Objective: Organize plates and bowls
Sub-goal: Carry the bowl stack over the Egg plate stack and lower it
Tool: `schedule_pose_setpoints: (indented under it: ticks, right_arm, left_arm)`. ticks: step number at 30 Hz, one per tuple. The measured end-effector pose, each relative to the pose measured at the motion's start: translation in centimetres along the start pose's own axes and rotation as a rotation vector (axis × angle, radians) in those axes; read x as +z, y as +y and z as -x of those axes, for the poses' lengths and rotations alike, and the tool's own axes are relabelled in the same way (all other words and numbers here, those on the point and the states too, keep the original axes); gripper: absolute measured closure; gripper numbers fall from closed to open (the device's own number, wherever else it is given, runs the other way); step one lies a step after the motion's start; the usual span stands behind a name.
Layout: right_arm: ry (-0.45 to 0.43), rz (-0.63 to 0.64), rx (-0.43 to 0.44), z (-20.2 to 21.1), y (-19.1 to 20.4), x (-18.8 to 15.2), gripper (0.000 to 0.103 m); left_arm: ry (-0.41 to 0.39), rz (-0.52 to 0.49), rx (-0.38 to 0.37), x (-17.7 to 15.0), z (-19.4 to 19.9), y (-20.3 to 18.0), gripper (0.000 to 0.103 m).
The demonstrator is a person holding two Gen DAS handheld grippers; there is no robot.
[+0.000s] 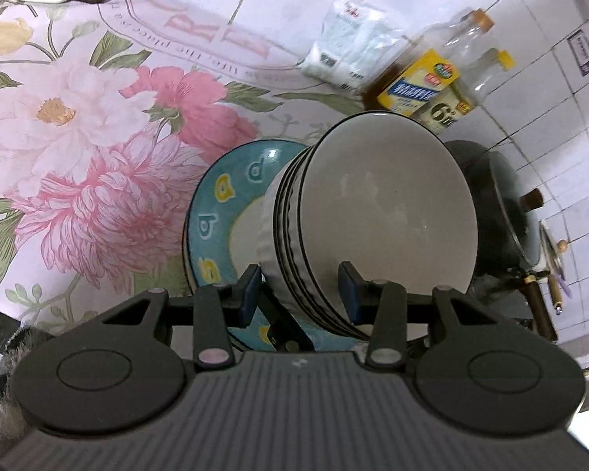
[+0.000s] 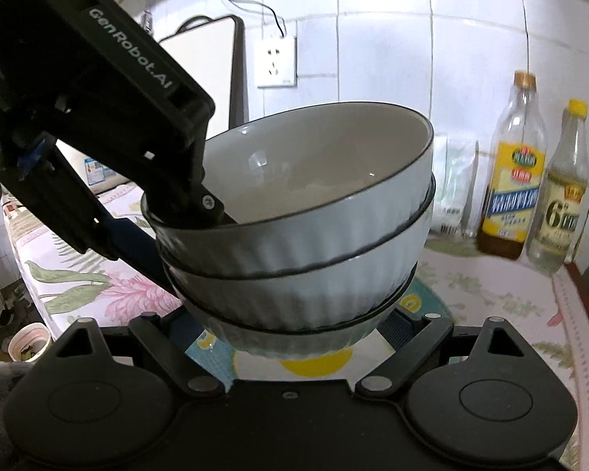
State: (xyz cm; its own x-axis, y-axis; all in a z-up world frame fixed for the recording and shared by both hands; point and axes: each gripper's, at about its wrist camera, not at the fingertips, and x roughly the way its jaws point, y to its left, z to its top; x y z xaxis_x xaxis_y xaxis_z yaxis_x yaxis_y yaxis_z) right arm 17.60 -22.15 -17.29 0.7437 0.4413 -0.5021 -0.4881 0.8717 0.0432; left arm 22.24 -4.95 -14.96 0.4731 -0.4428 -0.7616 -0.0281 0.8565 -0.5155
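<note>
The left gripper (image 1: 300, 294) has its blue pads either side of the rim of a stack of white ribbed bowls (image 1: 373, 212), one finger (image 1: 349, 294) inside the top bowl, the other against the outer wall: clamped on the stack's rim, nothing slack about it. From the right wrist view you see the same tool reach down over the near-left lip, its inner finger dipping into the bowl.

The right gripper (image 2: 298, 337) sits low, right beneath the stack's base. Its fingers flank the foot of the bottom bowl, but the bowls hide the tips, so whether they pinch or merely cradle I can't tell.

The stack sits on a teal plate (image 1: 224, 212) with yellow letters, directly below the bowls and poking out to the left of the left gripper's pads. Whether plate and bowls are off the floral tablecloth (image 1: 98, 137), I can't say.

My read: the pile is being carried as one load. To do it well, keep the rim grip firm, keep the stack level so the nested bowls don't slide, and steer wide of the oil bottle (image 2: 514, 172) and vinegar bottle (image 2: 561, 192) off to the right.
</note>
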Motion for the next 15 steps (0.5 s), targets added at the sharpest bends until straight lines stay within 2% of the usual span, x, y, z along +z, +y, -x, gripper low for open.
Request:
schedule_pose_setpoints:
  ticks: [15]
  right_arm:
    - [0.109,-0.02,-0.003,-2.4,-0.5,-0.4,0.009]
  left_arm:
    - [0.066,0.044,0.003,1.0,-3.3,1.3,0.063]
